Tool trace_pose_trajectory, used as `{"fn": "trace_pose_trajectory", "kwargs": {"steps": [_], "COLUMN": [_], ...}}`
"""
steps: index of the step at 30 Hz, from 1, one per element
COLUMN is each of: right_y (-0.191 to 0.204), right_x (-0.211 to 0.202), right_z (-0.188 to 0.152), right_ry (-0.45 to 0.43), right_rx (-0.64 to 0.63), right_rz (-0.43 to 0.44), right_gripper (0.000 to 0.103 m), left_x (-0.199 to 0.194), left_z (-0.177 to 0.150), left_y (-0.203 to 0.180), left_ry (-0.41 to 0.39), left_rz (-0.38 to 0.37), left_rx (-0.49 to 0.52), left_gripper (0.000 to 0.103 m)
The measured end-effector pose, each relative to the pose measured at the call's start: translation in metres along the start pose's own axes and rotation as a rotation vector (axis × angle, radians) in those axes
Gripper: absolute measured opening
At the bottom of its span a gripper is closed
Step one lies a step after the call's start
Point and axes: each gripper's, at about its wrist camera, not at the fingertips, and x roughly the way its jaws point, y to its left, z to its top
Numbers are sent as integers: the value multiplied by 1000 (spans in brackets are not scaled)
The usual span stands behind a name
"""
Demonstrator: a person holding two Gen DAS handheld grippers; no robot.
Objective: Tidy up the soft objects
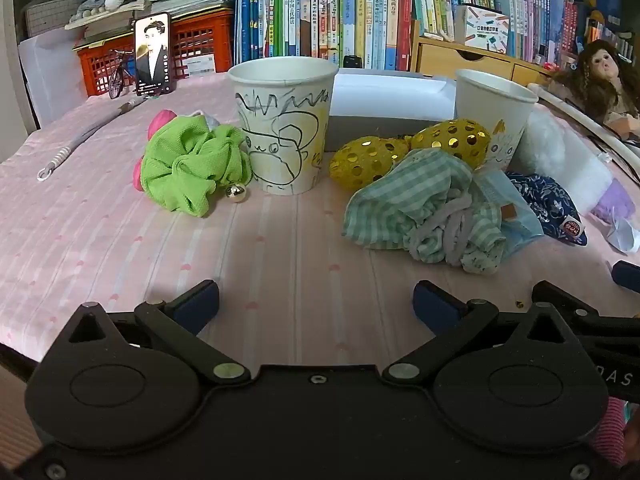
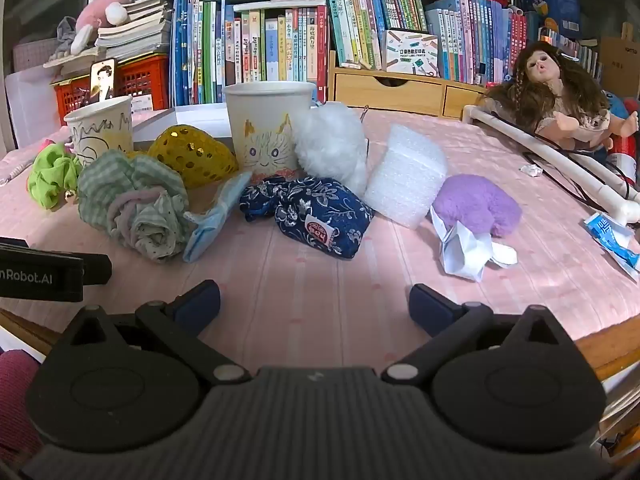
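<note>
Both grippers are hovering low over the near edge of the worktop [image 2: 304, 312], which is carrying a pink striped cloth; the left gripper [image 1: 316, 300] is standing released, jaws spread wide and holding nothing; the right gripper [image 2: 314, 300] is standing released likewise, jaws apart and empty.

The soft objects are lying ahead of both grippers, none yet inside a cup. The green scrunchie [image 1: 192, 166] is resting just beside the scribbled cup [image 1: 284, 124], ahead and to the left of the left gripper. The striped cloth bundle [image 1: 424, 208] is lying ahead and to the right of the left gripper, its long axis running roughly left to right; the left gripper is appearing the nearer of the two to it. The blue floral pouch [image 2: 316, 216] is lying almost straight ahead of the right gripper, its long axis running left to right, just in front of the cat cup [image 2: 268, 128]; the yellow sequined pouch [image 2: 192, 154] is leaning between the two cups. The white fluffy ball [image 2: 332, 144], the foam block [image 2: 404, 180] and the purple plush piece [image 2: 476, 204] are sitting further right.

The coming move is probably depending on the floral pouch lying crosswise to the right gripper's approach; a grip across its short width appears suitable.

Behind the worktop, a bookshelf [image 2: 280, 40] is filling the wall; a doll [image 2: 560, 96] is lying at the far right.
</note>
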Motion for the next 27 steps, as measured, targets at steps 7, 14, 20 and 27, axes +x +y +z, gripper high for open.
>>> {"fn": "trace_pose_trajectory", "kwargs": {"steps": [7,14,20,27], "right_y": [0,0,0,0], "right_x": [0,1,0,0], "right_z": [0,1,0,0], "right_ry": [0,8,9,10], "right_rx": [0,-1,-1,-1], "right_rz": [0,0,0,-1], "right_gripper": [103,103,103,103], "left_x": [0,0,0,0], "left_z": [0,0,0,0], "left_y": [0,0,0,0], "left_ry": [4,6,6,7], "left_rz": [0,0,0,0], "left_rx": [0,0,0,0], "left_gripper": [103,103,103,103]}}
